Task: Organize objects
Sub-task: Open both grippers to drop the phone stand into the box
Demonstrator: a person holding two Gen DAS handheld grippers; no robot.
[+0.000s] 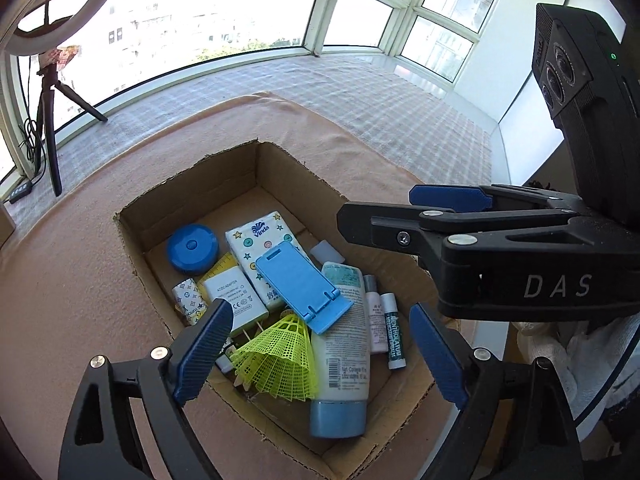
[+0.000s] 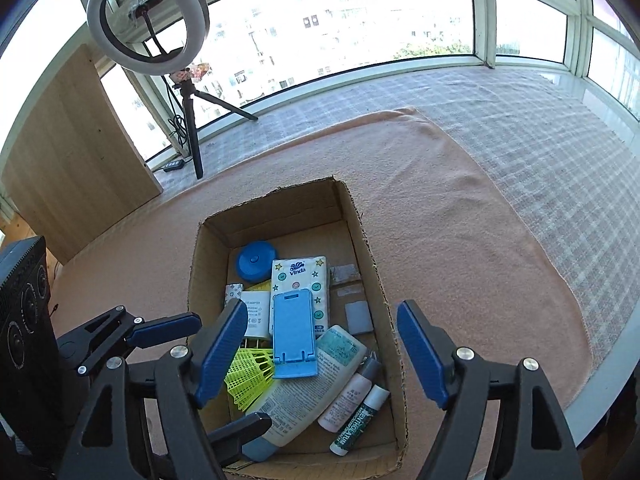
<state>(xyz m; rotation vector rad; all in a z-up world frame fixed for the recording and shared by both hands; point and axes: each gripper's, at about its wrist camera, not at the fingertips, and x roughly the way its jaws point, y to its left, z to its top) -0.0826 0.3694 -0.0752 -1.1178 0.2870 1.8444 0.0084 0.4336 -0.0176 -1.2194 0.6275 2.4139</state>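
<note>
shuttlecock [image 1: 280,354]: cork end hidden under the phone stand [image 1: 304,286]; left skirt edge covered by a blue finger in both views.
lotion tube [image 1: 344,344]: upper part covered by the phone stand; cap end hidden behind the other gripper's finger in the right wrist view.
tissue pack [image 2: 300,280]: lower half hidden beneath the phone stand.
adapter [image 1: 234,294]: print too small to read; lower corner behind a finger.
ring light [image 1: 44,12]: cut off by the left wrist view's edge.
gloved hand [image 1: 592,352]: mostly hidden behind gripper body.
</note>
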